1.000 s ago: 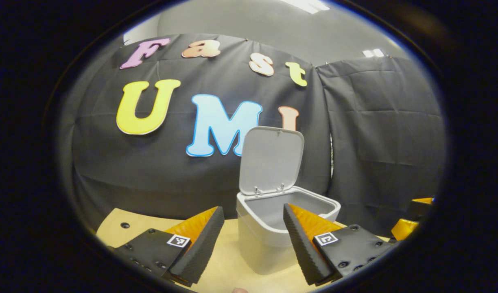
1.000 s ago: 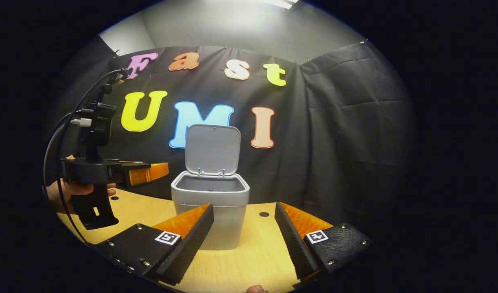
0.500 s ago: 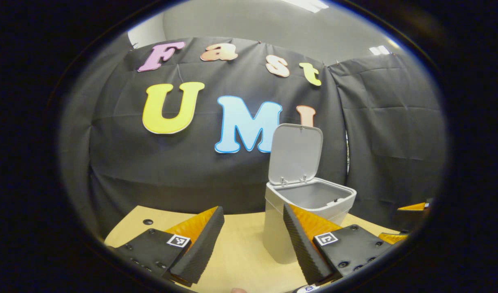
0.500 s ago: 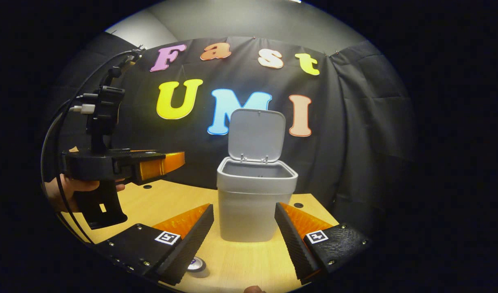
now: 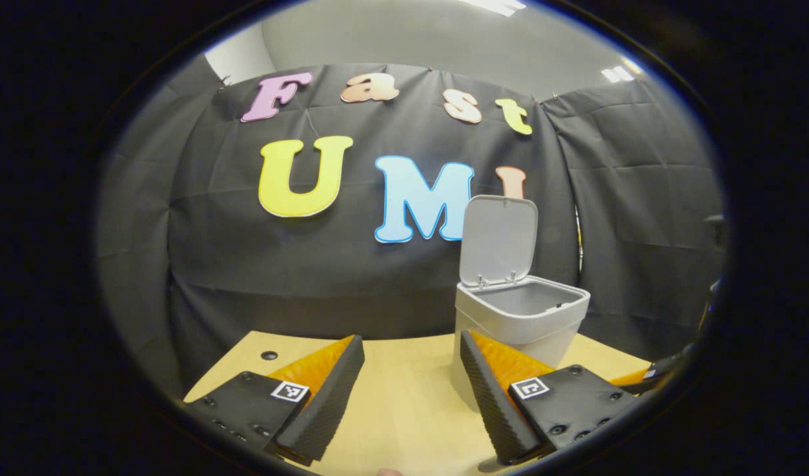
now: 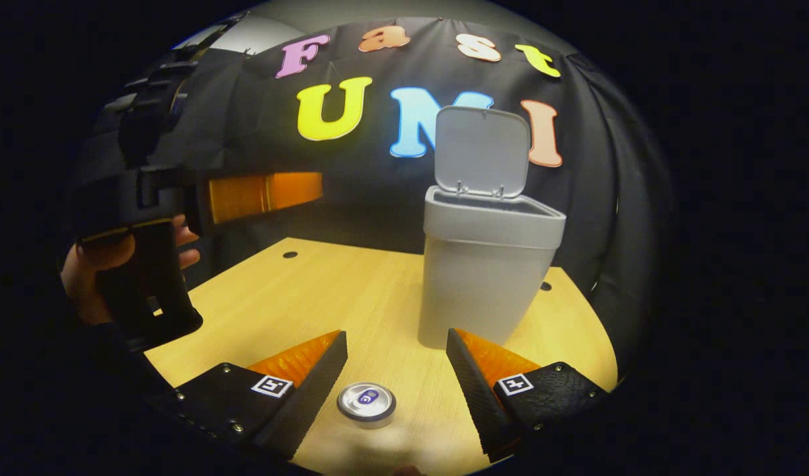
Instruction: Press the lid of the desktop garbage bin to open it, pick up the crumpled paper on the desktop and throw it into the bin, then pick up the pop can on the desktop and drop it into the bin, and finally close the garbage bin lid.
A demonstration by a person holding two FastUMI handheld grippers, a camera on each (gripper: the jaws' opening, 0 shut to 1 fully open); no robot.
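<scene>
A light grey garbage bin [image 6: 484,271] stands on the wooden table [image 6: 338,291] with its lid [image 6: 482,153] raised upright. In the right gripper view a pop can [image 6: 366,402] stands upright, seen from above, between the fingers of my right gripper [image 6: 394,390], which is open above it. My left gripper [image 5: 411,390] is open with nothing between its fingers; the bin [image 5: 518,324] is ahead on its right with the lid [image 5: 499,240] up. In the right gripper view the left gripper [image 6: 259,196] hangs at the left, held by a hand [image 6: 90,271].
Small round holes [image 6: 289,254] dot the table top. The black cloth wall [image 5: 259,277] closes off the back close behind the bin. The table's rounded edge [image 6: 596,344] runs to the right of the bin.
My right gripper has tilted down and come over the pop can, which now lies between its fingers. My left gripper has drifted left, so the bin sits farther right in its view.
</scene>
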